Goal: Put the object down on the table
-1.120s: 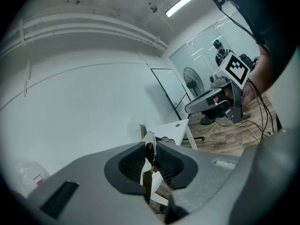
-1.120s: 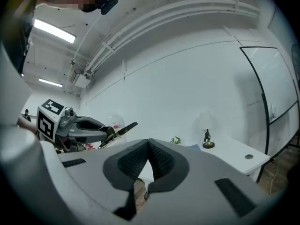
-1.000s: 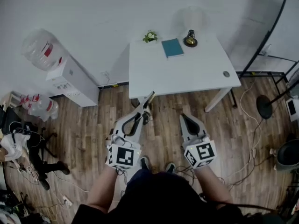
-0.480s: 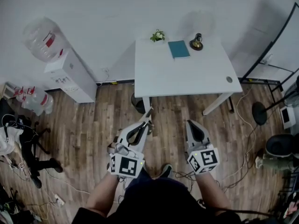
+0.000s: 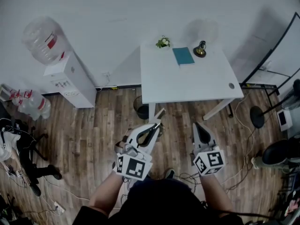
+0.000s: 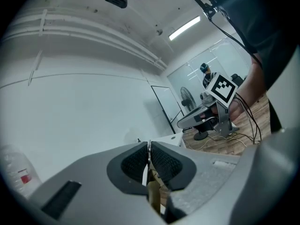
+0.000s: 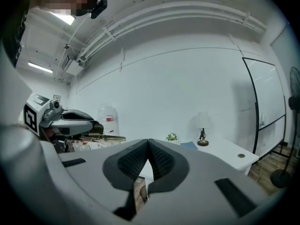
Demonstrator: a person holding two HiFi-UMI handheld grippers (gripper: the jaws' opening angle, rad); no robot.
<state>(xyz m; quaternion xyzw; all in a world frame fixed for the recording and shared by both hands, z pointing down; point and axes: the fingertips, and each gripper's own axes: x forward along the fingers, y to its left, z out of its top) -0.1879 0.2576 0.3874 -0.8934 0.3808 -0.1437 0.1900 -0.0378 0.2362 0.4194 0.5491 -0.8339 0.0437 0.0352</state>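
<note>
My left gripper point(image 5: 156, 125) is shut on a thin, pale, stick-like object point(image 5: 161, 113) that pokes out past its tips toward the white table point(image 5: 187, 81). In the left gripper view the object's thin edge sits pinched between the pads point(image 6: 136, 162), and a brass-coloured part point(image 6: 153, 193) shows below them. My right gripper point(image 5: 198, 126) is held beside the left one, shut with nothing between its pads point(image 7: 161, 159). Both grippers hang over the wooden floor, short of the table's near edge.
On the table's far side stand a small plant point(image 5: 163, 42), a teal book point(image 5: 183, 56) and a dark figurine point(image 5: 200, 49). A water dispenser point(image 5: 65, 76) stands left of the table, a black stand point(image 5: 258, 116) to the right. A dark bin point(image 5: 142, 108) sits under the table's corner.
Both grippers have drifted a little to the right and lower in the head view. The table now sits slightly further right. The left gripper still holds the object.
</note>
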